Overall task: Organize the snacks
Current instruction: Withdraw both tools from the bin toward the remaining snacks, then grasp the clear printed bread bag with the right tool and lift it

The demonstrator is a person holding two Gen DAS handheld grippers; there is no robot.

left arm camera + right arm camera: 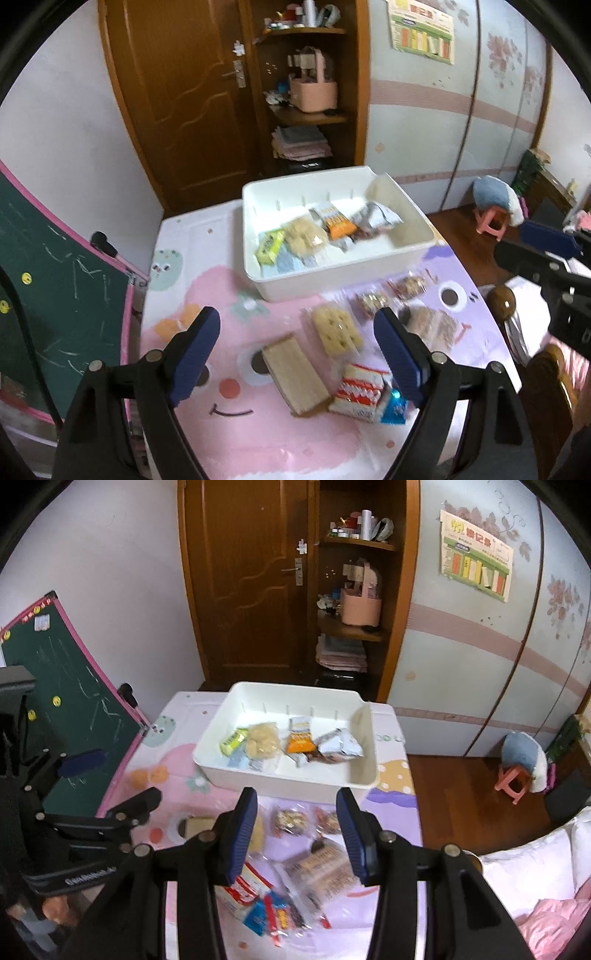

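**Both grippers empty above the snacks on the table**

A white rectangular plastic bin (417, 225) stands at the far end of a table covered with a pink and lilac cartoon-print cloth (258, 435). Inside the bin lie several snacks: a yellow-green packet (270, 245), a clear bag of pale puffed pieces (303, 233), an orange packet (338, 223) and a crinkled silver foil bag (376, 218).

More snacks lie loose on the cloth in front of the bin. In the left wrist view these are a tan wafer block in clear wrap (295, 373), a yellow holed cracker in clear wrap (337, 330), a red-and-white patterned pack (357, 391), a small blue foil packet (394, 402) and two round biscuit packs in clear wrap (373, 301), the last nearest the bin.

The left gripper (301, 362) hangs over the loose snacks with its blue-padded jaws spread wide, nothing pressed between them. The right gripper (297, 834) hangs likewise over the loose pile, jaws parted and gripping nothing; a brown biscuit sleeve in clear wrap (321, 871) lies below it
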